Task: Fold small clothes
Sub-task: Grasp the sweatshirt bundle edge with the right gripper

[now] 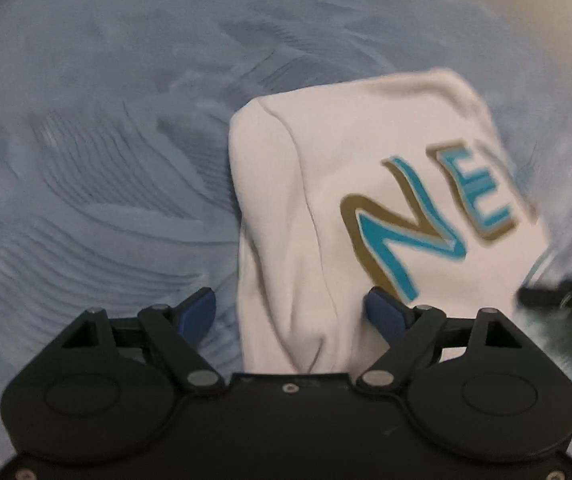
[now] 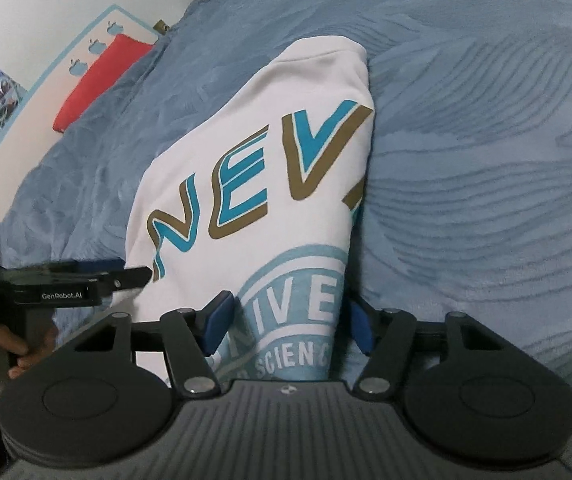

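Observation:
A white shirt (image 1: 366, 184) printed with blue and gold letters lies folded into a narrow stack on a blue blanket (image 1: 106, 160). My left gripper (image 1: 292, 308) is open over the shirt's near left edge, one blue pad (image 1: 200, 314) over the blanket and the other over the cloth. In the right wrist view the same shirt (image 2: 246, 160) shows a round light-blue emblem at its near end. My right gripper (image 2: 288, 320) is open astride the shirt's near right edge, its pads (image 2: 218, 320) not pressing on the cloth. Each gripper shows at the side of the other's view: the right gripper (image 1: 526, 294), the left gripper (image 2: 138, 276).
The blue blanket (image 2: 486, 160) spreads around the shirt on every side. A red cushion (image 2: 98, 80) lies at the far left against a white wall with blue stickers. A person's hand (image 2: 2, 344) holds the left gripper's handle.

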The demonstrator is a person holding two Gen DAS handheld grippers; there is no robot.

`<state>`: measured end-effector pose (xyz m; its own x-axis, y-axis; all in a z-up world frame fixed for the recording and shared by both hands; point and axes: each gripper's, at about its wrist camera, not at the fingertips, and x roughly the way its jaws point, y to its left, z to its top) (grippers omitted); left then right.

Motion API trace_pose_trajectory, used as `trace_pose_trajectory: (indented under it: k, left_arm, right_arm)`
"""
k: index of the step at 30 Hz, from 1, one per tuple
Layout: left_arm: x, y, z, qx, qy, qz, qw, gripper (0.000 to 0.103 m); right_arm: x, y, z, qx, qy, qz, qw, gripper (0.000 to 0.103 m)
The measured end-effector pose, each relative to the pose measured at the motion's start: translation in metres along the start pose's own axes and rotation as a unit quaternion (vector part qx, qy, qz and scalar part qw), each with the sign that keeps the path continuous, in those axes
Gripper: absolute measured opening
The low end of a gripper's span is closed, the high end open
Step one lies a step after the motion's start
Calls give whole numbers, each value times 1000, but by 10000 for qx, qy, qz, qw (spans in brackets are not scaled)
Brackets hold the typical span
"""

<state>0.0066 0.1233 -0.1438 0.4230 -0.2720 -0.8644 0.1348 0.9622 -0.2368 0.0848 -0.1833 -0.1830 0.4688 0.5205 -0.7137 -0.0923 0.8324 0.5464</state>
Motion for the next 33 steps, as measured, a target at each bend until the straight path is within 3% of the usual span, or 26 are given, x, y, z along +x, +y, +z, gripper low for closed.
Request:
trace_pose_trajectory:
  k: [2,5,9,15,20,22,24,29,33]
  left_arm:
    - [2,11,6,-339,35,-264,9991,84]
    - [-2,1,9,-252,82,-706,9972,84]
    - [8,-24,8,395,181,-261,9987,87]
    - [13,-7,14,-346,-35,-582,9977,83]
    - [20,-10,5,-290,-308,-566,9975,79]
    - [11,-12,-4,-271,-541,-450,9972,67]
    - [0,-14,-6,-314,-738,-498,9955,23]
    - [-26,-30,-1,34,-970,-414,9944,20]
    - [-52,-40,4,-25,-1363,-658,9885,20]
  right_arm:
    - [-1,-3,2,64,5,20,10000,73]
    - [-4,-2,1,0,15,0,10000,72]
    - [4,0,7,128,-10,111,9999,66]
    - [17,-10,15,672,-102,326,9972,63]
    - [22,-15,13,795,-109,300,9963,52]
    - [20,-12,11,673,-145,279,9972,33]
    - [12,-7,12,658,-186,331,9971,26]
    - [-27,44,23,-250,-534,337,9977,24]
    - [-57,71,34,-764,-792,263,9936,23]
